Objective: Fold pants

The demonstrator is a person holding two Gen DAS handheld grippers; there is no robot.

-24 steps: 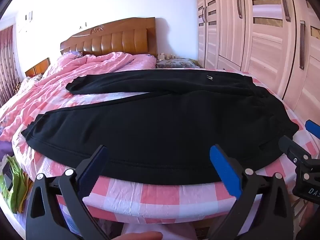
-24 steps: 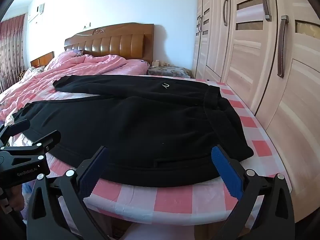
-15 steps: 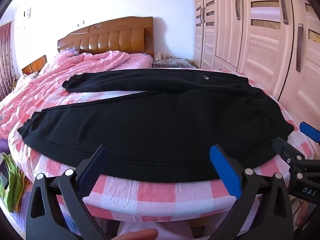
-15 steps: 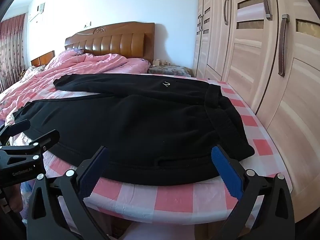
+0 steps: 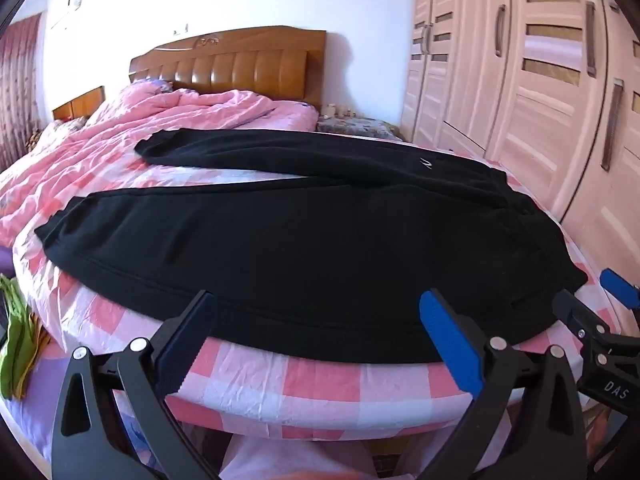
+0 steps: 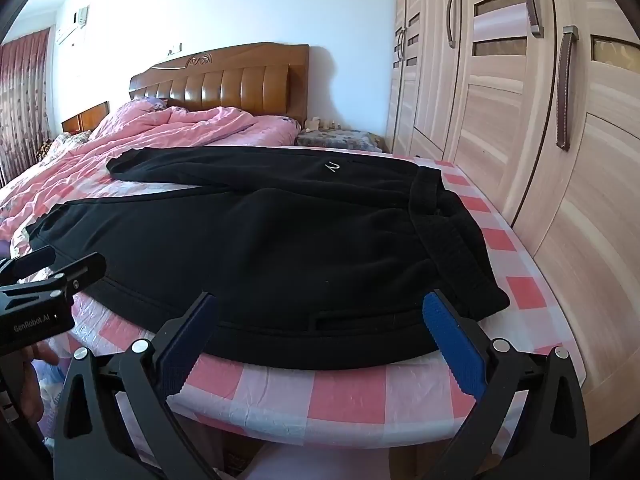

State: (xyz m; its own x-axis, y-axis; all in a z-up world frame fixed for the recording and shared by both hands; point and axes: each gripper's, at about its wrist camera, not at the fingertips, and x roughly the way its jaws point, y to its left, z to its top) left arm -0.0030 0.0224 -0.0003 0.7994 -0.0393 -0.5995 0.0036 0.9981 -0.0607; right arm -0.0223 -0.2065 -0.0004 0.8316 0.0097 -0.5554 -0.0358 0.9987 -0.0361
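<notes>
One pair of black pants [image 5: 304,240] (legs spread), one bed [image 5: 320,384], two hand-held grippers: left hand-held gripper [image 5: 316,332], right hand-held gripper [image 6: 320,332].

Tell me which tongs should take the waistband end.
Probably the right tongs: open, beside the black pants' waistband. The left tongs, also open, face mid-leg.

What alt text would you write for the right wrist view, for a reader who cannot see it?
Black pants lie spread flat on a bed with a pink checked sheet, legs apart and pointing left. The open right gripper hovers over the near edge, holding nothing; the left gripper shows at far left. A wardrobe stands on the right.
</notes>
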